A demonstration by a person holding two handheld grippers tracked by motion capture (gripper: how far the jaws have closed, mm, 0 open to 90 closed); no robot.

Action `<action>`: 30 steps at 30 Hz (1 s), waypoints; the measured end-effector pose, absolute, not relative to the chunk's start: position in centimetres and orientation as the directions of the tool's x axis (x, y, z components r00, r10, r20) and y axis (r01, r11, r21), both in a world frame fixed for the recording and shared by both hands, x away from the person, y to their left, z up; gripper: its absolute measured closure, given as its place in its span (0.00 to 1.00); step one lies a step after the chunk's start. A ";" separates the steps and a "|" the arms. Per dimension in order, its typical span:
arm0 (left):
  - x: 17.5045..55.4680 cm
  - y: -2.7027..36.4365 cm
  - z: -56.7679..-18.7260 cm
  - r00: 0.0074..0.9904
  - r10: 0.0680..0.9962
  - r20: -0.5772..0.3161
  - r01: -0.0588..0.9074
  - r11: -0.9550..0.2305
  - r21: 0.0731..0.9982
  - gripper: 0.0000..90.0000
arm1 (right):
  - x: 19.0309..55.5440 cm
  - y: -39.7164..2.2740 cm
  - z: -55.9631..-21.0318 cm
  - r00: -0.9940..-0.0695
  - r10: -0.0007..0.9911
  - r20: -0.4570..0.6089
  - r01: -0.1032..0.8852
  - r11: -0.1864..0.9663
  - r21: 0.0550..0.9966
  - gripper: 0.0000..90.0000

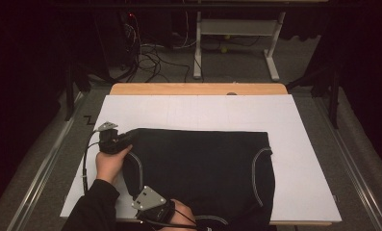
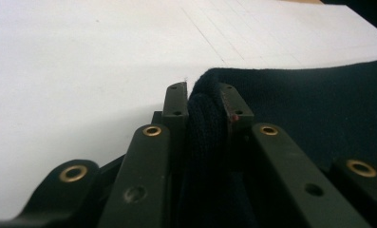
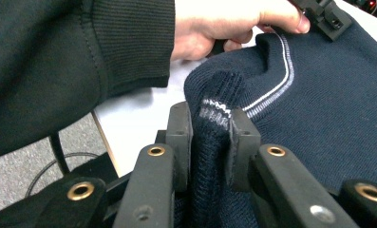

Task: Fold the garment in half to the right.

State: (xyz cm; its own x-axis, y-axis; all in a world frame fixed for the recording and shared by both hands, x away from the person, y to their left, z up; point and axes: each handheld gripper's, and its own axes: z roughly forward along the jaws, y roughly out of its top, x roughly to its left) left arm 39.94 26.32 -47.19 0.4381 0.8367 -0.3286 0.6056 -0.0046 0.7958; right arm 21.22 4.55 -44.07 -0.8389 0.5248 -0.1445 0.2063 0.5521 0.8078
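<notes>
Both grippers (image 2: 202,102) (image 3: 212,126) clamp navy sweater (image 1: 203,163); white board (image 1: 203,113) beneath; sleeve (image 3: 58,61) near.

One dark knitted vest (image 1: 198,163), two grippers (image 1: 112,140) (image 1: 155,211), one white board (image 1: 203,113) and one wooden table (image 1: 198,89) are counted.

Black jaws (image 3: 210,137) with brass rivets — ribbed black sleeve (image 3: 81,57), trailing cable.
</notes>
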 end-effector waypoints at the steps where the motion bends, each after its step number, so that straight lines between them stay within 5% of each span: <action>1: 39.9 26.6 -47.2 0.432 0.839 -0.331 0.604 0.004 0.797 0.81 | 21.3 4.7 -44.0 -0.840 0.523 -0.143 0.205 0.552 0.809 0.85; 30: 38.7 30.7 -47.2 0.335 0.894 -0.298 0.595 0.045 0.803 0.80 | 21.6 9.0 -43.6 -0.879 0.459 -0.130 0.165 0.548 0.820 0.84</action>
State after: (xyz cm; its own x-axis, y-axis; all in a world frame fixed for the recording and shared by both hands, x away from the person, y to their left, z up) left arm 38.71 30.65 -47.16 0.3350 0.8938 -0.2983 0.5947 0.0450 0.8027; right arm 21.65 9.01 -43.64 -0.8787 0.4594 -0.1297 0.1652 0.5476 0.8203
